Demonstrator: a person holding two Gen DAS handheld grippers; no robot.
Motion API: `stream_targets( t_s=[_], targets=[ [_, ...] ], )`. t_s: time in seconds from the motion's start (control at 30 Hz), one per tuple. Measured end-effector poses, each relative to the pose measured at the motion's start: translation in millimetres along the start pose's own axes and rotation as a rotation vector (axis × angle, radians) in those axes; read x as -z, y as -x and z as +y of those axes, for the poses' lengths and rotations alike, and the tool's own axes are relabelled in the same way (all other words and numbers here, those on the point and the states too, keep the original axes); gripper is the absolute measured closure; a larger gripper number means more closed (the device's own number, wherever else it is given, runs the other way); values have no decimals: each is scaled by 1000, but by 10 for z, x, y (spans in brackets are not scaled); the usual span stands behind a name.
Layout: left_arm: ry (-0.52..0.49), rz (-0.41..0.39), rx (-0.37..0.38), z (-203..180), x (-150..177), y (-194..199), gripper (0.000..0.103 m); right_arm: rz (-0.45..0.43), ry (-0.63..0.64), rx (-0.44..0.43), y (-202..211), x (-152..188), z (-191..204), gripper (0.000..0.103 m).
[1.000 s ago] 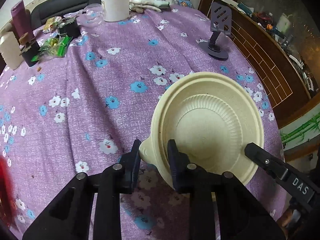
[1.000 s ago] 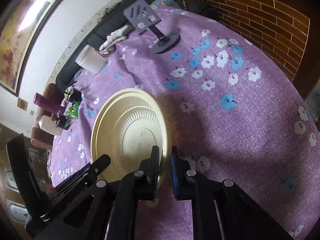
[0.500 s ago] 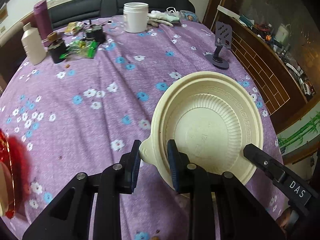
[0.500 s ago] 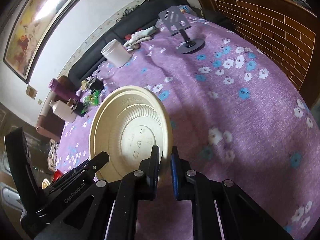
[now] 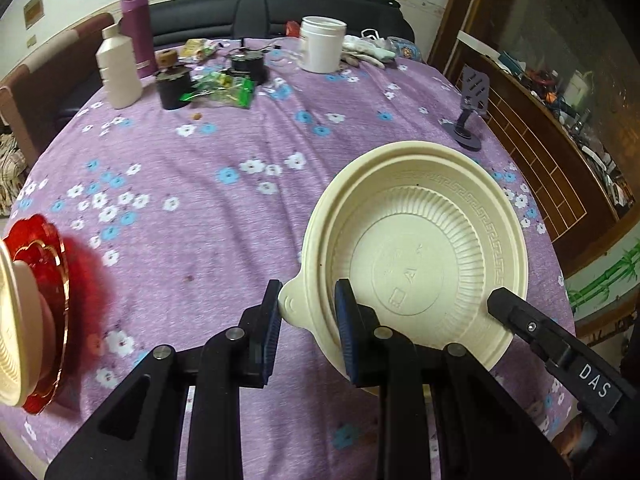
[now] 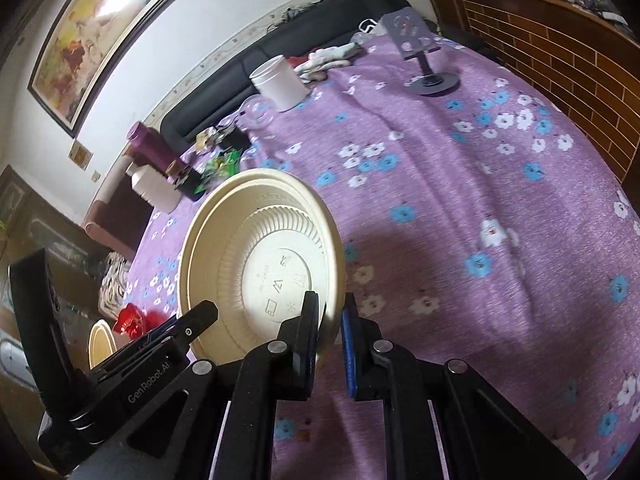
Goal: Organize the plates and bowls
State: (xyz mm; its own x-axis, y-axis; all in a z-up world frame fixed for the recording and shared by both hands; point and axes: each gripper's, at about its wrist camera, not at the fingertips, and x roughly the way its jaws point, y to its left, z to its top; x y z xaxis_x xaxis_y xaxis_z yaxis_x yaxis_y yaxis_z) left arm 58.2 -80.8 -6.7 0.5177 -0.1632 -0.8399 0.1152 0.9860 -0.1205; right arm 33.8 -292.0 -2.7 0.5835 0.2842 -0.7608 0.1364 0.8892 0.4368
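Observation:
A cream plastic bowl (image 5: 416, 248) with a ribbed wall and a small tab handle hangs above the purple floral tablecloth. My left gripper (image 5: 306, 320) is shut on its rim beside the tab. My right gripper (image 6: 331, 328) is shut on the opposite rim, seen from the bowl's underside (image 6: 260, 264). The right gripper's body shows at the lower right of the left wrist view (image 5: 560, 356). A red plate (image 5: 44, 312) with a cream bowl (image 5: 16, 320) on it lies at the table's left edge.
At the far side stand a white bottle (image 5: 118, 70), a purple flask (image 5: 138, 28), a white jar (image 5: 322, 44), black pots (image 5: 174, 88), green wrappers (image 5: 224, 88) and a grey phone stand (image 5: 470, 112). A wooden cabinet (image 5: 560, 152) borders the right.
Both grippers have lifted the cream bowl higher above the table and tilted the views up. The red plate with its bowl has come into the left wrist view.

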Motion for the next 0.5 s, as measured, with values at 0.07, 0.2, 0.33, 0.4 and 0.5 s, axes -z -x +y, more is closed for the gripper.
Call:
stream_targets(
  t_s=[0.07, 0.2, 0.33, 0.4, 0.5],
  targets=[
    [9, -1, -3, 64, 18, 20, 79, 5, 10, -4, -13, 33, 65, 92],
    [20, -10, -9, 165, 54, 75, 79, 9, 29, -9, -18, 86, 180, 92],
    [34, -26, -14, 262, 87, 158, 79, 8, 47, -15, -5, 113, 278, 92],
    [39, -35, -17, 301, 100, 191, 79, 8, 59, -20, 5, 130, 325, 92],
    [51, -44, -27, 380, 126, 243, 79, 9, 75, -30, 9, 154, 414, 92]
  ],
)
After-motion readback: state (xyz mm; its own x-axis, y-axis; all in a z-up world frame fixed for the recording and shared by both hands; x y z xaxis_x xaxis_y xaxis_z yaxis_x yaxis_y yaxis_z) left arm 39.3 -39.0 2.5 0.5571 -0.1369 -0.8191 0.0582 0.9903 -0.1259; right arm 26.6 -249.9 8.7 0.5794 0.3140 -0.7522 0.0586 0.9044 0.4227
